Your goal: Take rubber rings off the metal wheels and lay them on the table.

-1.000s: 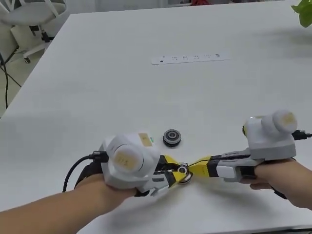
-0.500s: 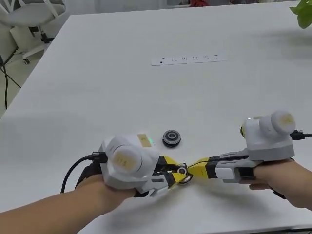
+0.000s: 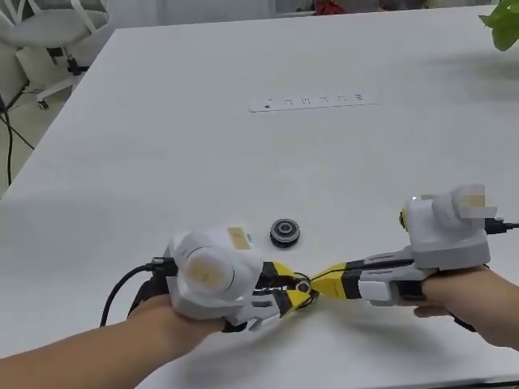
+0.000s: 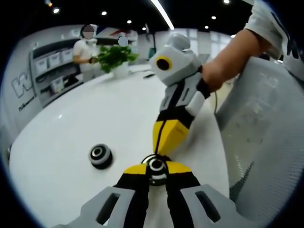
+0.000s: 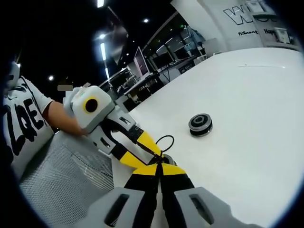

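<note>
A small metal wheel is pinched between both grippers just above the white table, near its front edge. My left gripper is shut on this wheel, its yellow tips on either side of the hub. My right gripper meets it tip to tip from the right, jaws shut. In the right gripper view a thin black rubber ring loops up off the wheel beside my right gripper, which seems to hold it. A second wheel with its black ring on lies flat on the table, just beyond the grippers.
A white power strip lies across the far middle of the table. An office chair stands off the far left corner and a green plant at the far right. The table's front edge runs close under my hands.
Both grippers stay joined at the held wheel. The pair has drifted slightly lower in the picture, and the head camera has shifted a little.
</note>
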